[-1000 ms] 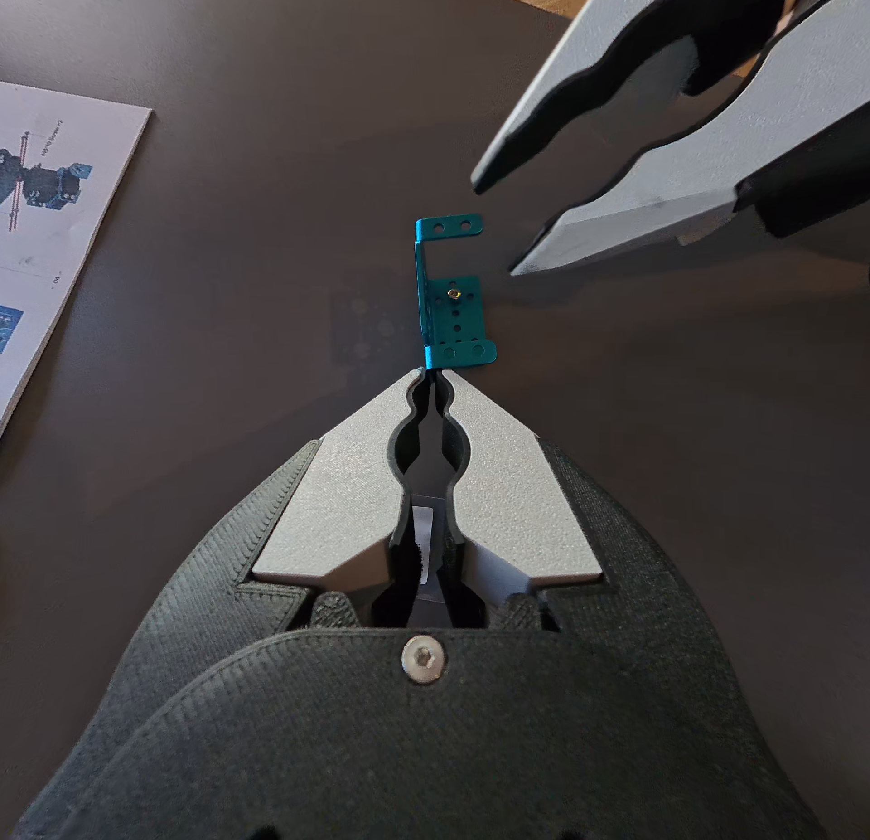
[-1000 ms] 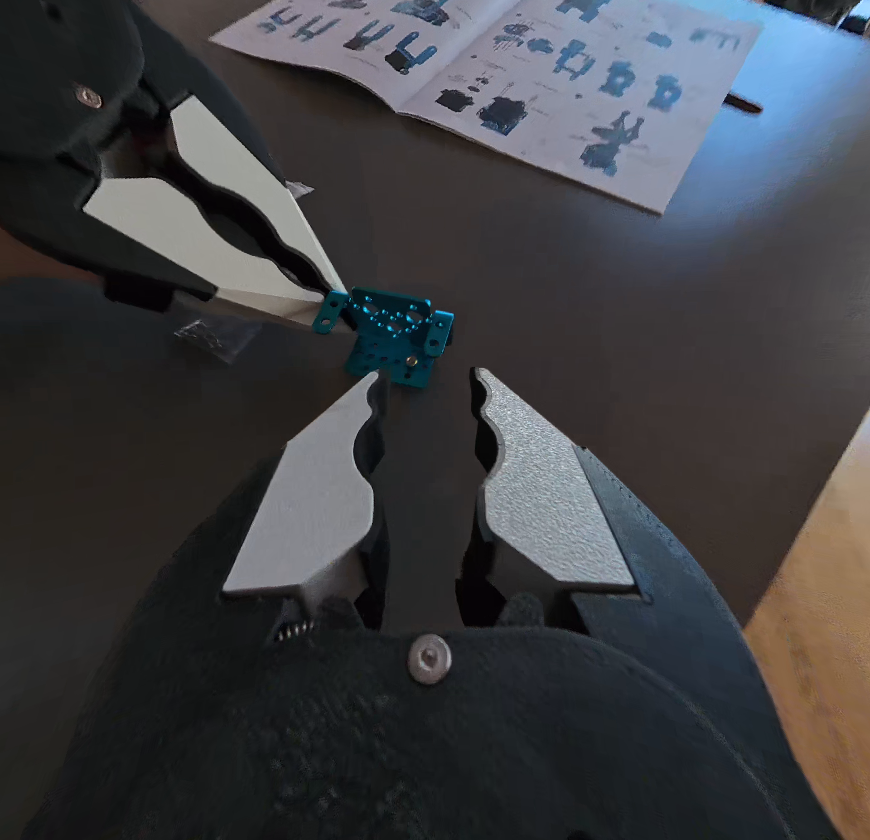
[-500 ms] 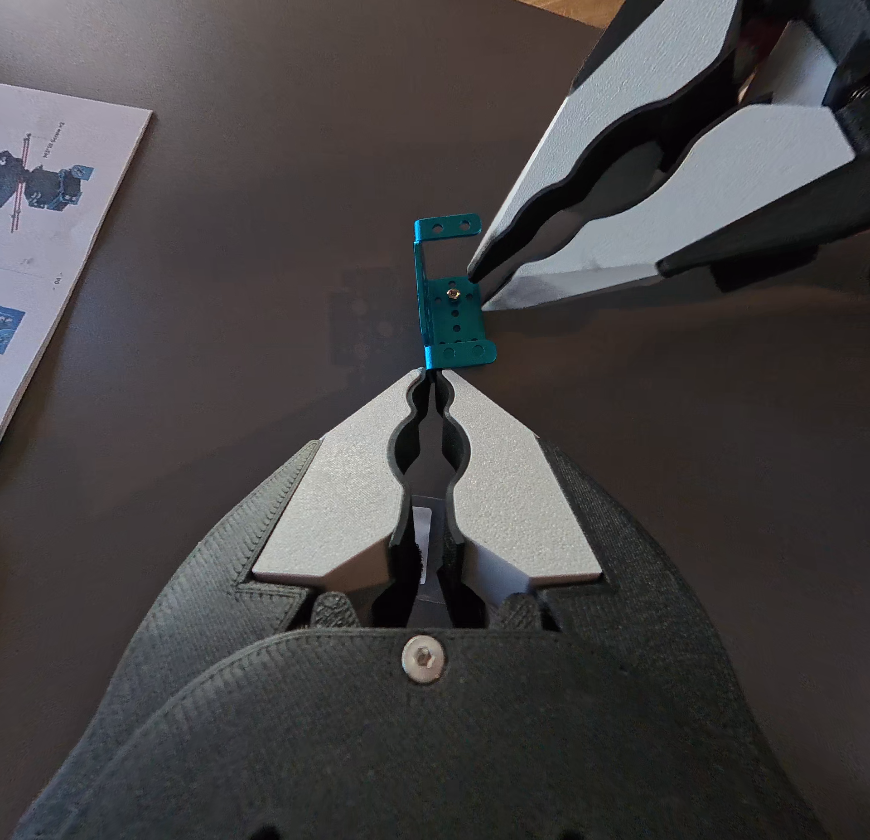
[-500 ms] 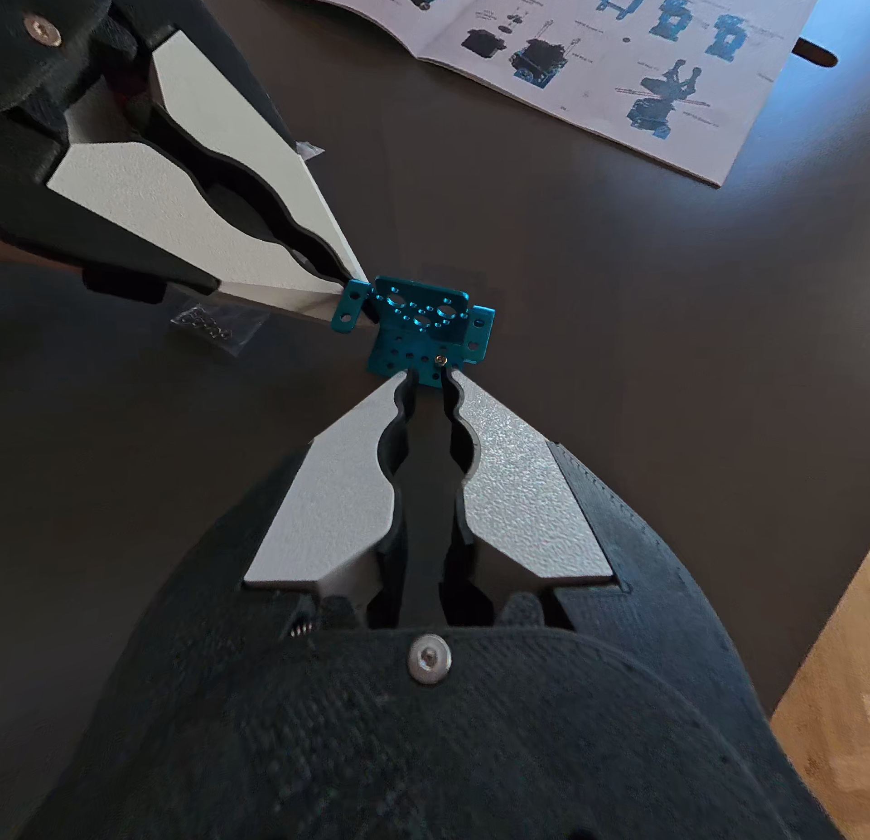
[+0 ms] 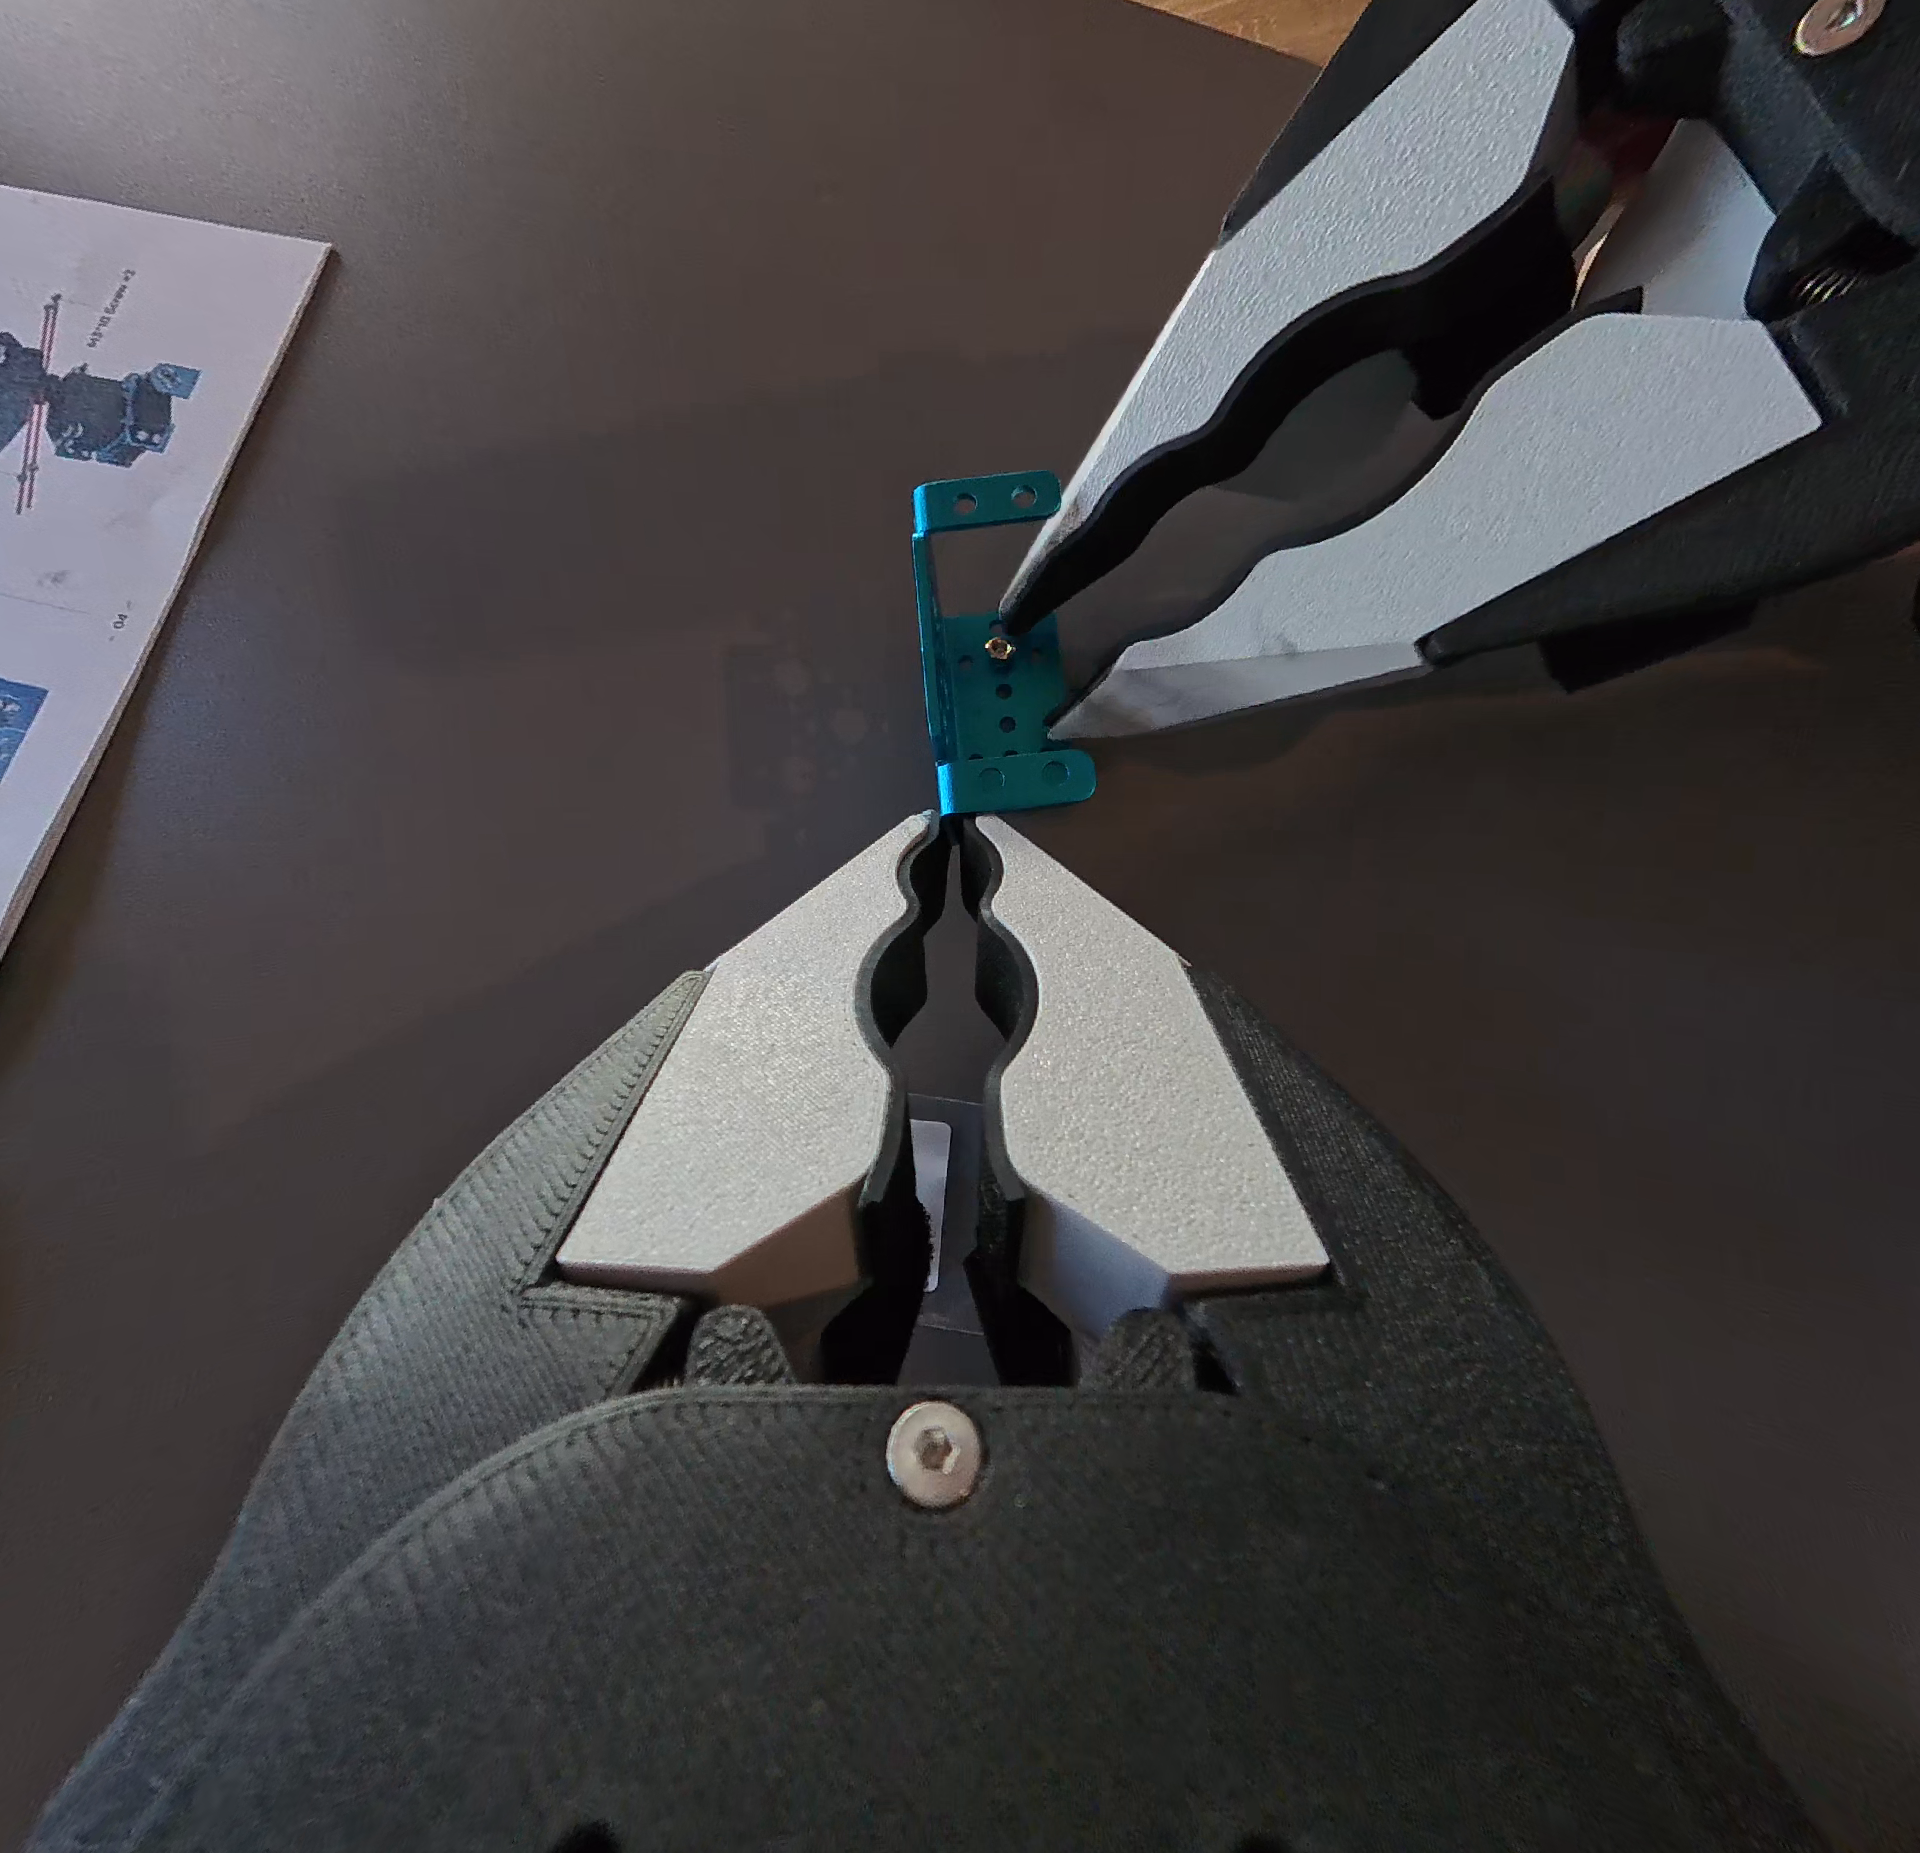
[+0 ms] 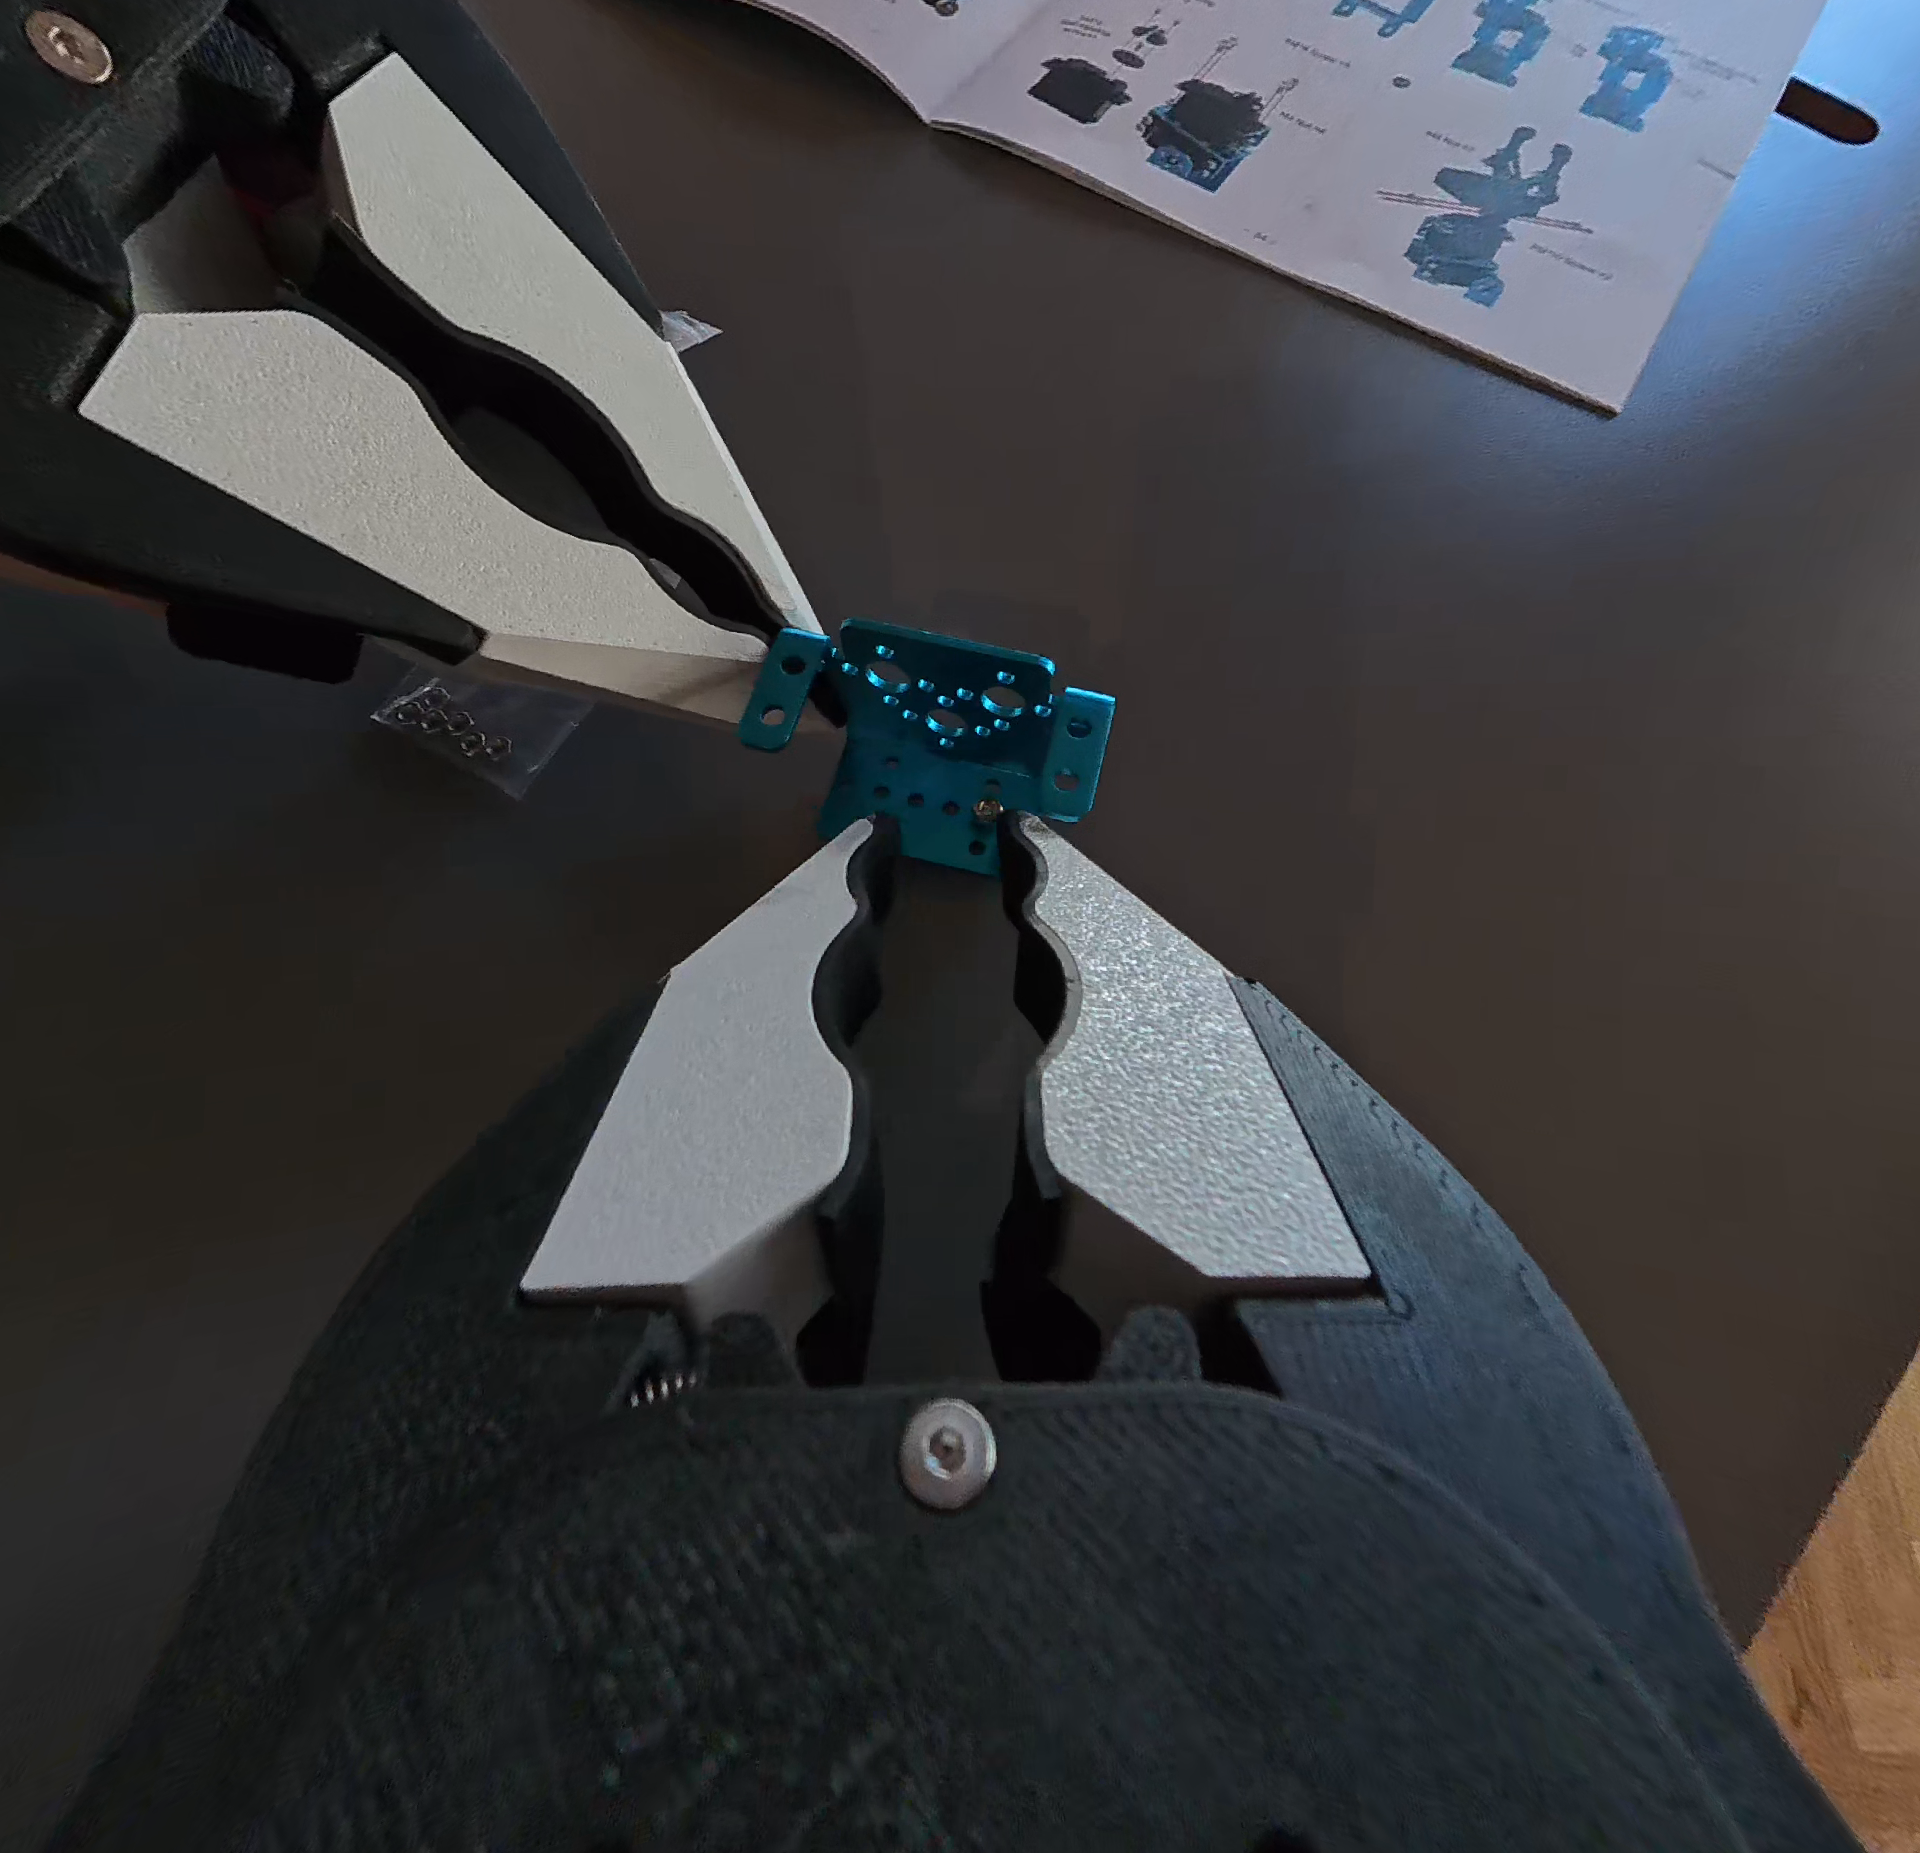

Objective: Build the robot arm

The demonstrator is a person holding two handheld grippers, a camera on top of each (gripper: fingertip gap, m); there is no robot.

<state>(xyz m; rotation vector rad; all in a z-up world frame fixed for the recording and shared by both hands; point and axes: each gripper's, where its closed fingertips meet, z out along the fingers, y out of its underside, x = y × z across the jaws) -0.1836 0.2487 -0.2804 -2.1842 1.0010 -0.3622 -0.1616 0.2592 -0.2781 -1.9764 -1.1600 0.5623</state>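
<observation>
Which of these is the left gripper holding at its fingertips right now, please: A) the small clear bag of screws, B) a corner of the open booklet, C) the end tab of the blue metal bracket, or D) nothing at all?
C: the left gripper is shut on the near end tab of the blue metal bracket, while the booklet and the small clear bag lie apart on the dark table.
</observation>
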